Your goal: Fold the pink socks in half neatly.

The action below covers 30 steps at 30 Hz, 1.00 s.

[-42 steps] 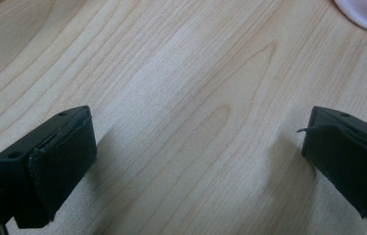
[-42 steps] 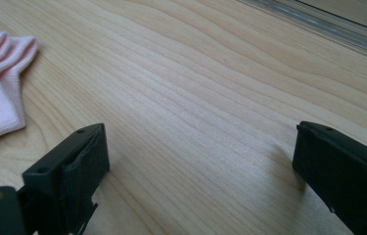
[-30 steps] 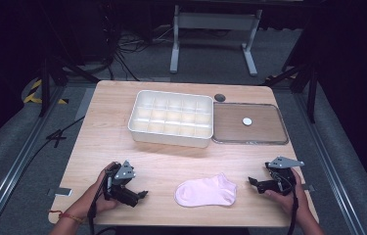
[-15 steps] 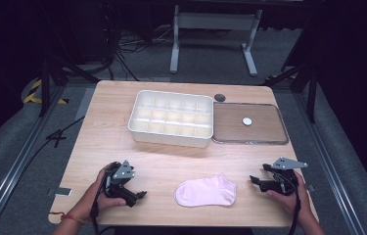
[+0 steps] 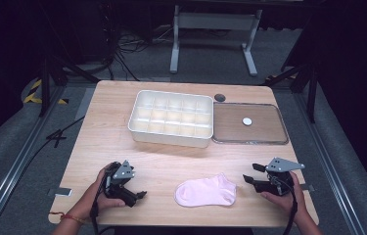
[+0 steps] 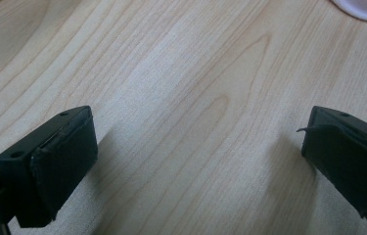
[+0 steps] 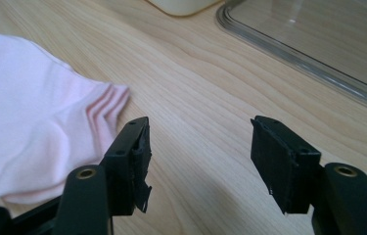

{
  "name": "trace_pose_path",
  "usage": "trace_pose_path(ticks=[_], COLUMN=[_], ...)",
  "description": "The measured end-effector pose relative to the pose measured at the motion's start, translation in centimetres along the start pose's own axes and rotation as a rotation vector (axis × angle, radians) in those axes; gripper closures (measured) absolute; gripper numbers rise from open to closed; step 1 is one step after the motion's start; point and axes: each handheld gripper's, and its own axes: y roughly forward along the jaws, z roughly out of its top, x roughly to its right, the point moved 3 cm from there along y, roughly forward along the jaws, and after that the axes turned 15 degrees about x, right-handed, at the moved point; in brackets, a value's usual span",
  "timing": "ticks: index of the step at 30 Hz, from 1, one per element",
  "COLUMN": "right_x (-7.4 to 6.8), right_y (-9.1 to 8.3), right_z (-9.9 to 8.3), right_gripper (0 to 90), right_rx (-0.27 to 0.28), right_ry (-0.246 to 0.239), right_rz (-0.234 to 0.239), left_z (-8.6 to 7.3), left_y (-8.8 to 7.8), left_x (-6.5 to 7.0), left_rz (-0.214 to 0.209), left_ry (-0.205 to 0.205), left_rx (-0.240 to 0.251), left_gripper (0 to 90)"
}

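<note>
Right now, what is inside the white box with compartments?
The white box looks empty: the compartments that show from above hold nothing. The near wall hides the floor of the front row, so that part cannot be checked. The pink sock lies outside it on the table.

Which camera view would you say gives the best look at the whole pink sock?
The high view: the pink sock lies whole and flat on the table. The right gripper view shows its cuff end close up, cropped; the left gripper view catches a pale sliver at its top edge.

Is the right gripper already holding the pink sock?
No, the right gripper has bare table between its jaws; the pink sock lies beside it.
</note>
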Motion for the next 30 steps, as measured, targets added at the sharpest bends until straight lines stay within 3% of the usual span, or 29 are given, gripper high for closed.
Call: trace_pose_path(ticks=[11, 16, 19, 30], right_x=[-2.4, -4.5, -5.1, -9.4], right_y=[0.9, 2.0, 2.3, 5.0], right_z=[1.8, 2.5, 2.6, 2.8], right_gripper=[43.0, 49.9, 51.9, 66.5], right_rx=[0.023, 0.014, 0.008, -0.017], right_ry=[-0.057, -0.089, -0.098, -0.138], right_rz=[0.066, 0.145, 0.163, 0.308], left_z=[0.0, 0.0, 0.0, 0.1], left_y=[0.0, 0.0, -0.1, -0.1], left_x=[0.0, 0.1, 0.1, 0.3], left_rz=[0.001, 0.004, 0.007, 0.022], left_ry=[0.003, -0.005, -0.005, -0.010], left_rx=[-0.001, -0.001, -0.002, -0.005], left_gripper=[0.2, 0.3, 0.3, 2.6])
